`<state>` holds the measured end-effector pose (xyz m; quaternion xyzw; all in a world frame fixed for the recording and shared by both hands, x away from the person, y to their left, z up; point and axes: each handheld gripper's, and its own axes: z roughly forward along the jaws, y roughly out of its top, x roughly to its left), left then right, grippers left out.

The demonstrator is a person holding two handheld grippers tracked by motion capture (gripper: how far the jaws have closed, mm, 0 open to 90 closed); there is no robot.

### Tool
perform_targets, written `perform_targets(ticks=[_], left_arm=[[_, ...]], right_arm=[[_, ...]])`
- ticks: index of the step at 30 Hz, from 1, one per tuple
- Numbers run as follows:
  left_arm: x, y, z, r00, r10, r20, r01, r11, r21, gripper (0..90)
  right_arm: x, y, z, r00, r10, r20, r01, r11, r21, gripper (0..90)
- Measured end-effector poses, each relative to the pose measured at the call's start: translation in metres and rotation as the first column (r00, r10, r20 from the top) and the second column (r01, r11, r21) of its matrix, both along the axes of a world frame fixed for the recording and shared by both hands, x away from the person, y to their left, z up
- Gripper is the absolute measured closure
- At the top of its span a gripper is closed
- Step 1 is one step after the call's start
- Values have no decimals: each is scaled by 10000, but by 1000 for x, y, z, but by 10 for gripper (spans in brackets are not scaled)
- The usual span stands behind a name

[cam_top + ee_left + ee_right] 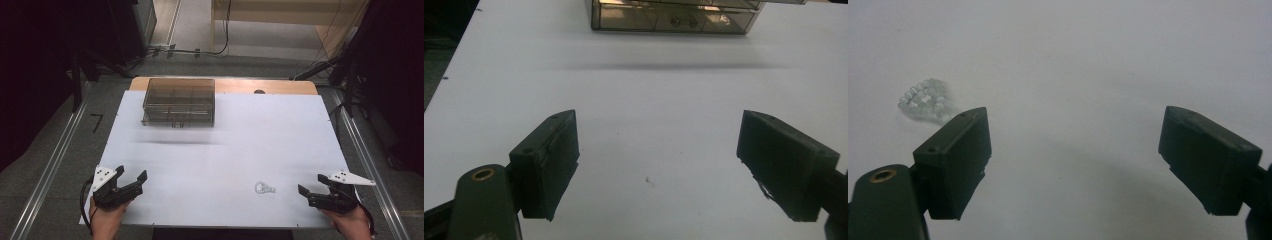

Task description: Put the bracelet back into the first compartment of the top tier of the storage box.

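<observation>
A small ring of clear beads (264, 188) lies on the white table sheet (225, 145) near the front edge, right of centre. My right gripper (311, 184) rests at the front right, a little to the right of the beads, open with nothing between its jaws. In the right gripper view the beads (923, 97) lie beyond and outside the left jaw of that gripper (1075, 135). My left gripper (132, 172) is held at the front left, open and empty; bare sheet shows between its jaws in the left gripper view (656, 140).
A smoky transparent box (179, 101) with several compartments stands at the far left of the sheet, also straight ahead in the left gripper view (674, 15). Metal rails (50, 170) run along both sides of the table. Cables lie on the floor beyond.
</observation>
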<state>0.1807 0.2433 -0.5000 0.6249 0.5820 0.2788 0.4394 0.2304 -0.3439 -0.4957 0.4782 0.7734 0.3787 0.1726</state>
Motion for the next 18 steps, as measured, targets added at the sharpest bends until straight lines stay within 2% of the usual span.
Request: perform_targets(ticks=[18], left_arm=[[0,0,0,10000,-17,-34,17,10000,-53,172]], right_arm=[[0,9,0,9995,298,-39,-298,9996,-33,154]])
